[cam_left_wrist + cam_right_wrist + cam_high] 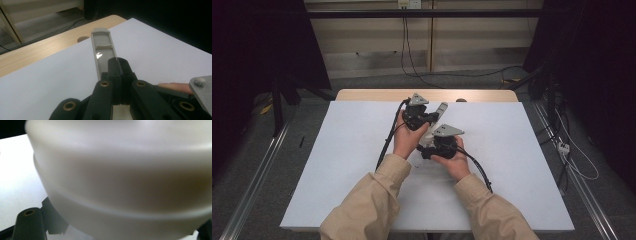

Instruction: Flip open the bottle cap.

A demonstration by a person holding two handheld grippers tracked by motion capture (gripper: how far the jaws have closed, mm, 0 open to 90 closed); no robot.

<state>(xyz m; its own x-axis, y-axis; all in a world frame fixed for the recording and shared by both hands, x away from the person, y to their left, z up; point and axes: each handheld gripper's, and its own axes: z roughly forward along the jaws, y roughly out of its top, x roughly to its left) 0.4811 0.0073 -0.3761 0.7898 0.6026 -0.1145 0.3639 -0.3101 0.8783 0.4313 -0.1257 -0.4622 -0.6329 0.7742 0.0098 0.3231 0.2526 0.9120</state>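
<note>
Fingers on both tools look busy with one object: the left gripper (117, 75) has its black jaws drawn together, apparently pinching the near end of a long, flat, pale grey plastic piece (103, 50). Whether the right gripper (439, 147) is clenched I cannot tell; in its own view a smooth, rounded, off-white surface (125, 182) sits blurred right against the lens.

Largest first: the white matte sheet (337, 165) covers the light wooden bench (362, 94) except for a strip along the far edge, where a round hole in the wood (83, 39) shows. Above the middle of the sheet, nearer the far edge, a person in tan sleeves (372, 200) holds the two grippers close together, the left one farther away.

The grey piece points toward the far edge, lifted off the sheet. It has a raised rim, a stepped end and a glossy highlight, so it reads as hard moulded plastic. Holding it between both tools probably serves to steady it for a handover or a joining step.
</note>
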